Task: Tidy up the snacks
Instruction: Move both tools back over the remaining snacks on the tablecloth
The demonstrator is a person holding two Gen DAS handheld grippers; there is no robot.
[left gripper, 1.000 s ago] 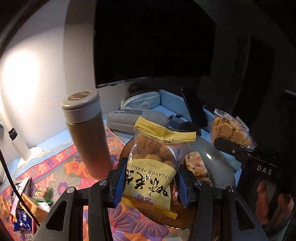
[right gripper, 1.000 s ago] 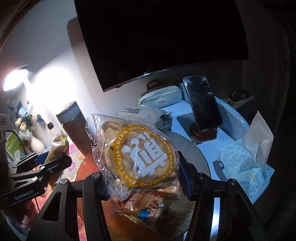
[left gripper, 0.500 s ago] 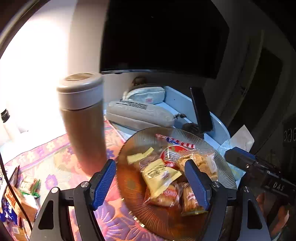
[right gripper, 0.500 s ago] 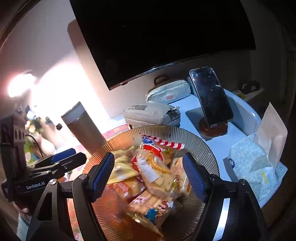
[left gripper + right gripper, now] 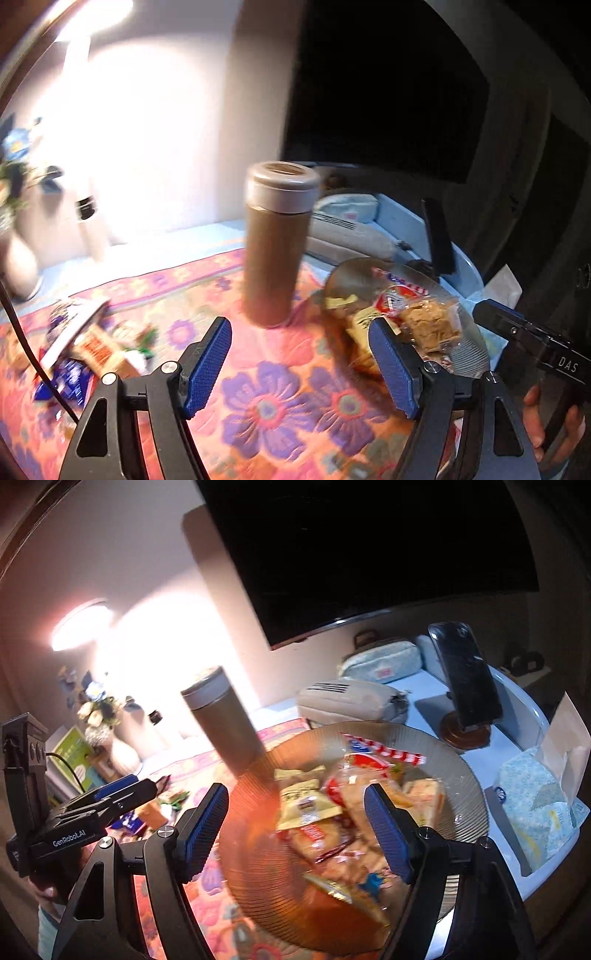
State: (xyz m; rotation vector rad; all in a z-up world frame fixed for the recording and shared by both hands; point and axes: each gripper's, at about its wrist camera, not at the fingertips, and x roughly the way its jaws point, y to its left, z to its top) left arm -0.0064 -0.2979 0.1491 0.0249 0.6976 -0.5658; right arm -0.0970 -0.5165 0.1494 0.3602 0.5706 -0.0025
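- Snacks [image 5: 325, 812] are the job, and a good share already lie heaped in the ribbed glass plate [image 5: 465, 775]: a yellow packet, a clear bag of biscuits [image 5: 430, 321], a red-and-white striped wrapper and several more, though blur hides the exact count.
- Seen from the right wrist, that plate fills the middle of the view, with the pile spreading from 12 to 6 o'clock between the blue pads.
- Still unsorted, I judge, is a loose cluster of packets [image 5: 92, 350] on the floral cloth [image 5: 280, 402], at 9 o'clock in the left wrist view; they are smeared, so I cannot tell how many.
- So the task looks partly done: plate stocked, the scattered packets left to collect.
- A tall brown flask [image 5: 275, 243] stands upright on the cloth just beside the plate's rim, between the plate and the loose packets.
- Left gripper [image 5: 301, 365] has its jaws wide apart with nothing between them, only bare cloth under the gap; it tilts downward and faces the flask at 12 o'clock, with the plate at 2 o'clock.
- Right gripper [image 5: 295, 830] is likewise spread wide and empty; packets show through the gap, but the pads press on none of them. It tilts down over the plate.
- From the right wrist, the left tool sits at 9 o'clock, gripped by a hand [image 5: 48, 890], clear of the plate.
- From the left wrist, the right tool sits at 4 o'clock with fingers [image 5: 535, 424] wrapped around its handle.
- Next, I judge, the left side is better placed to reach the loose packets.
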